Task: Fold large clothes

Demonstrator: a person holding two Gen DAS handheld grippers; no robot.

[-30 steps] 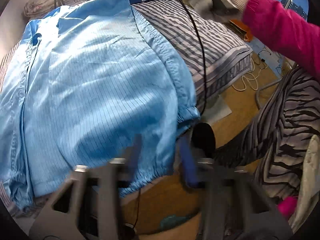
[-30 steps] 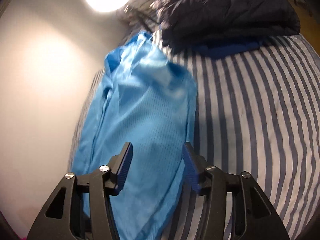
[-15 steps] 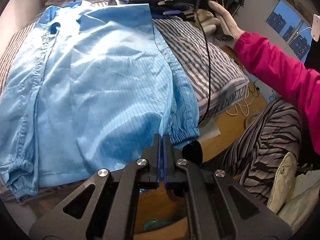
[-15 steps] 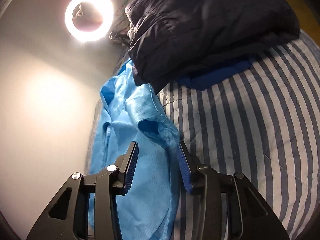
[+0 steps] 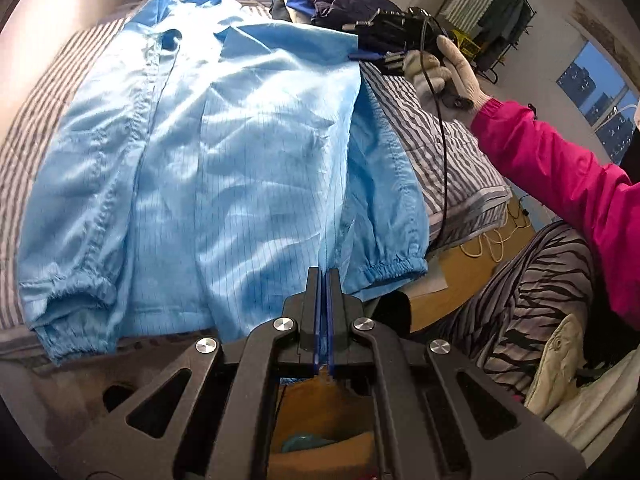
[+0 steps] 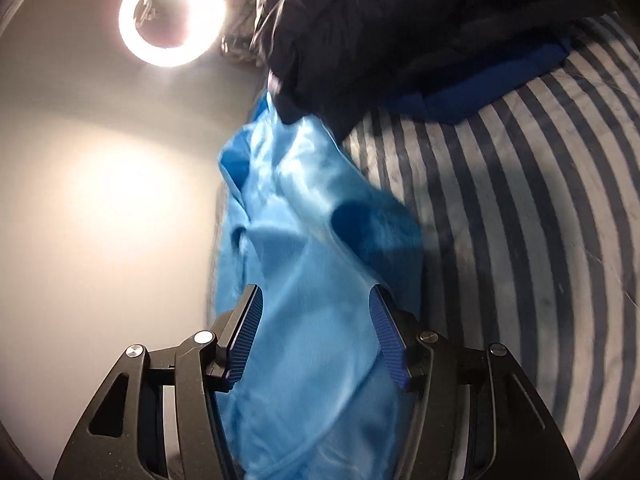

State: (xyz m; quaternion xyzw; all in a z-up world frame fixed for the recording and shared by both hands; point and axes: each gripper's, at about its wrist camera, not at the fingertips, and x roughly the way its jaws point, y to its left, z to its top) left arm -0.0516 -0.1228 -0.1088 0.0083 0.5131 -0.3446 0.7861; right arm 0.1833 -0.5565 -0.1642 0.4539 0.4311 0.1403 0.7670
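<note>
A large light-blue jacket (image 5: 240, 168) lies spread front-up on the striped bed (image 5: 440, 140), collar far, hem near. My left gripper (image 5: 324, 276) is shut on the jacket's near hem, and a crease in the cloth runs up from its tips. The right gripper (image 5: 354, 42), held in a gloved hand (image 5: 448, 68), is at the far right shoulder corner. In the right wrist view the right gripper (image 6: 315, 292) has its jaws opening. The jacket (image 6: 304, 280) lies loosely between the fingers, and the pads do not press on it.
A dark puffer jacket (image 6: 400, 20) over a blue garment is piled at the far end of the bed. A ring light (image 6: 172, 12) glows on the wall. On the right are a pink sleeve (image 5: 560, 168), zebra-print trousers (image 5: 520, 300), wooden floor (image 5: 448, 296) and cables.
My left gripper went from open around the hem to shut on it, then drew back and up. The right gripper came closer to the shoulder; its jaws narrowed, then widened again.
</note>
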